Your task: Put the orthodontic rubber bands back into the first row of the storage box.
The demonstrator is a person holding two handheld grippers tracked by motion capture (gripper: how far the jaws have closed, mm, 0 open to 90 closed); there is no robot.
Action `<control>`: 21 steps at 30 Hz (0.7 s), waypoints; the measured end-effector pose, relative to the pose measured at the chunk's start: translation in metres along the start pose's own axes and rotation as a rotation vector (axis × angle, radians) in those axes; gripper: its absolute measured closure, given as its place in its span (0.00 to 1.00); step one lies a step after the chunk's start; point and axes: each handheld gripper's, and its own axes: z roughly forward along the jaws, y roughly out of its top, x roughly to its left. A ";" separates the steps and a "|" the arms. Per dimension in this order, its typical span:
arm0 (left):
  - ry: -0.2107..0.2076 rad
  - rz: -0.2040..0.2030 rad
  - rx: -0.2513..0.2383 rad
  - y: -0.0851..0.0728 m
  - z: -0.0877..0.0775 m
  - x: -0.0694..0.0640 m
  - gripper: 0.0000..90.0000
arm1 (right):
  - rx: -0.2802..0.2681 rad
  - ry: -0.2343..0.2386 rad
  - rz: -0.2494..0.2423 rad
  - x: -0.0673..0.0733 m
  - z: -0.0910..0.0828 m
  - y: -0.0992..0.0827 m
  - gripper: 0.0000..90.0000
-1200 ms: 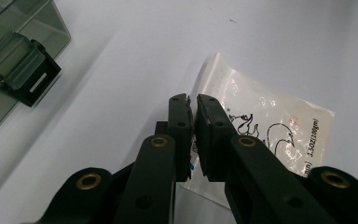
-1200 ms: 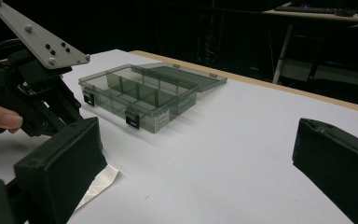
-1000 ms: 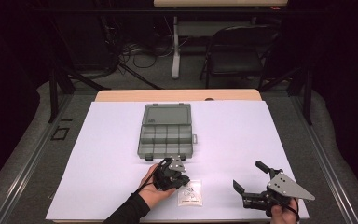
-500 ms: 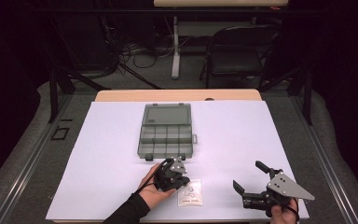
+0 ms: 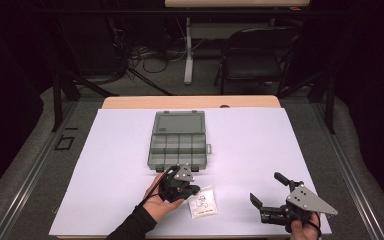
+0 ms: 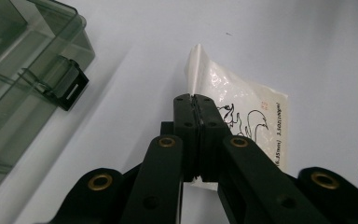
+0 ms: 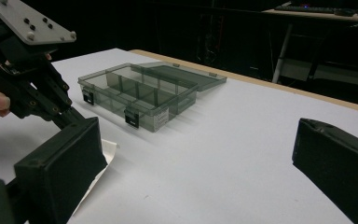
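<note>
High view showed the person's left forearm coming in from the bottom edge, angled up and to the right, with the left hand (image 5: 156,205) wrapped around the left gripper (image 5: 192,190) near the front of the white table (image 5: 110,150). That gripper pointed right and slightly down toward a small white packet (image 5: 203,202) lying flat on the table just in front of the compartment box (image 5: 177,141). In the left gripper view the two black jaws were pressed together, pinching the near left edge of the packet (image 6: 242,116), whose corner curled up off the surface just beyond the jaw tips. Black line drawing and small print showed on the packet, too small to read. The box (image 6: 23,70), of smoky clear plastic, sat close by at the left of that view, its black latch facing the gripper.

The right hand (image 5: 304,231) held the right gripper (image 5: 269,189) low at the front right of the table, well apart from the packet and the box, its grey three-cornered plate on top. Its jaws stood wide apart, pointing left and away from the person, with nothing between them. The right gripper view looked across the table between those spread jaws at the box (image 7: 140,93), lid laid open behind it, and at the left gripper (image 7: 72,120) by the packet's edge (image 7: 103,154).
</note>
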 end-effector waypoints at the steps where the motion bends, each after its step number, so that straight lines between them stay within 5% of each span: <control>1: 0.002 0.000 -0.006 0.000 -0.002 0.000 0.99 | 0.000 0.000 0.001 0.000 0.000 0.000 0.01; 21: 0.032 -0.009 -0.096 0.005 -0.039 0.003 0.99 | -0.012 -0.006 0.004 -0.001 0.001 0.000 0.01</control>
